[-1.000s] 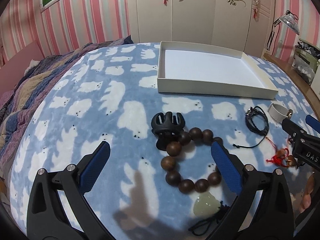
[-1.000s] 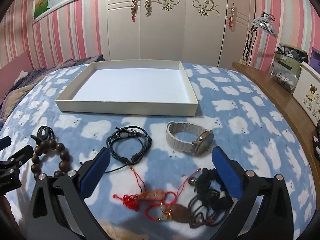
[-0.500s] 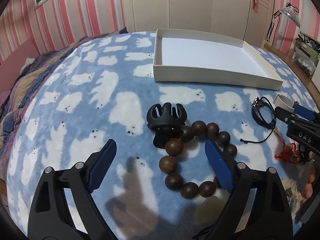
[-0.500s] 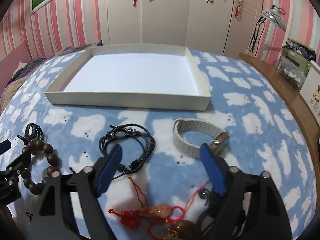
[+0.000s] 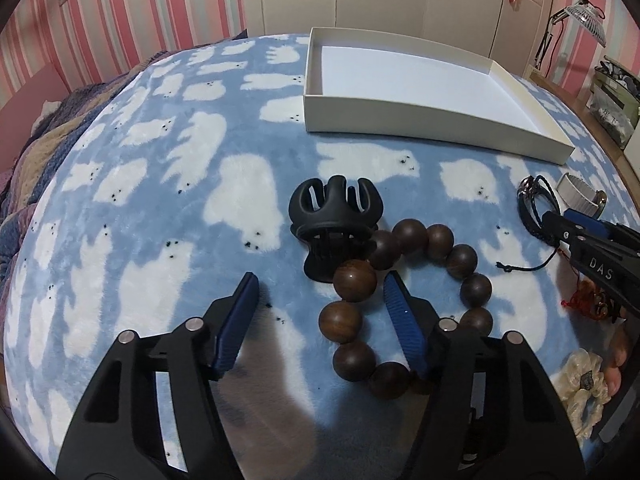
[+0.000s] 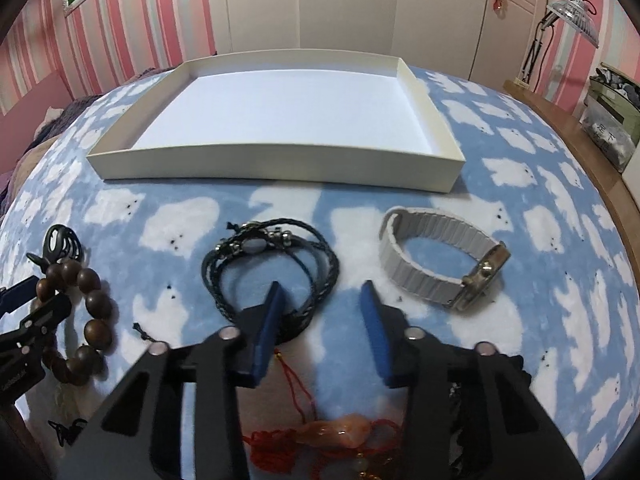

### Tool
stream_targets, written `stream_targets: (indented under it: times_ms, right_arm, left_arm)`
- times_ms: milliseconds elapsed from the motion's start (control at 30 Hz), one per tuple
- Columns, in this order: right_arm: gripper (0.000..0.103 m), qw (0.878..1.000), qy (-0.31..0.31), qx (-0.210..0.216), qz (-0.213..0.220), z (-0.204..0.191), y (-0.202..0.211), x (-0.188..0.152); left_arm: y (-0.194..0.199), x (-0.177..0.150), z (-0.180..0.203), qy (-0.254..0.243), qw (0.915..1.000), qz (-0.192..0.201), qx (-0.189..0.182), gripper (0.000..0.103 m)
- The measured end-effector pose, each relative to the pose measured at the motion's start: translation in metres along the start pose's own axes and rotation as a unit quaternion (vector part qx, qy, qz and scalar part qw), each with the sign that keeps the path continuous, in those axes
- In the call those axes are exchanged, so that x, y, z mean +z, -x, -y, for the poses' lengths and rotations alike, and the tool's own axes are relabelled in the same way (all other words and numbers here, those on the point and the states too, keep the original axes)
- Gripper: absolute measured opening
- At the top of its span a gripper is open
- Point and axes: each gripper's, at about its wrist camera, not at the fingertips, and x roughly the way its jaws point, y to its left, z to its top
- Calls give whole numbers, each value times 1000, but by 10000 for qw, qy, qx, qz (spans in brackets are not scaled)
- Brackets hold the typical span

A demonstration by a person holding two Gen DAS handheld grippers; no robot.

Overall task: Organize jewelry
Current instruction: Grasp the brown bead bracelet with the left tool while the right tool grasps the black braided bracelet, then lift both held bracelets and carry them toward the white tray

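Both tools lower, narrowing: left (image 5: pixel 320 292) astride glossy wooden beads (image 5: pixel 356 280); right (image 6: pixel 320 298) over braided leather cords (image 6: pixel 272 264)

On the blanket (image 6: pixel 520 208), the box (image 6: pixel 280 168) sat far; nearer, left to right, lay hair clip (image 5: pixel 334 224), beads (image 5: pixel 436 276), cord bracelet (image 6: pixel 272 264), watch (image 6: pixel 440 264).

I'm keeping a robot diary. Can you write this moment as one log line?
left gripper: closing over beads | right gripper: closing by cord bracelet | box: empty
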Motion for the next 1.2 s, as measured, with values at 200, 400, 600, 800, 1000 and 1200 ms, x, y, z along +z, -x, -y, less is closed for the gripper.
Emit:
stream_targets:
  times_ms: [200, 400, 600, 800, 1000, 1200]
  right_arm:
    - [24, 9999, -1, 116, 29, -2, 1, -2]
    - [13, 9996, -87, 252, 40, 3, 2, -1]
    - [11, 9992, -207, 353, 12, 8, 1, 2]
    - [12, 9998, -54, 203, -42, 2, -1, 3]
    - [11, 9998, -14, 195, 23, 2, -1, 3]
    - [11, 9990, -101, 365, 220, 9, 8, 2]
  left_arm:
    - [-3, 1, 0, 15, 10000, -29, -27, 56]
    - [-4, 3, 0, 38, 10000, -25, -27, 45]
    - [-3, 4, 4, 12, 10000, -23, -56, 27]
    - [-4, 4, 5, 65, 9999, -50, -133, 21]
    - [-1, 2, 5, 114, 9997, -67, -189, 20]
    - [20, 1, 7, 86, 9996, 146, -246, 19]
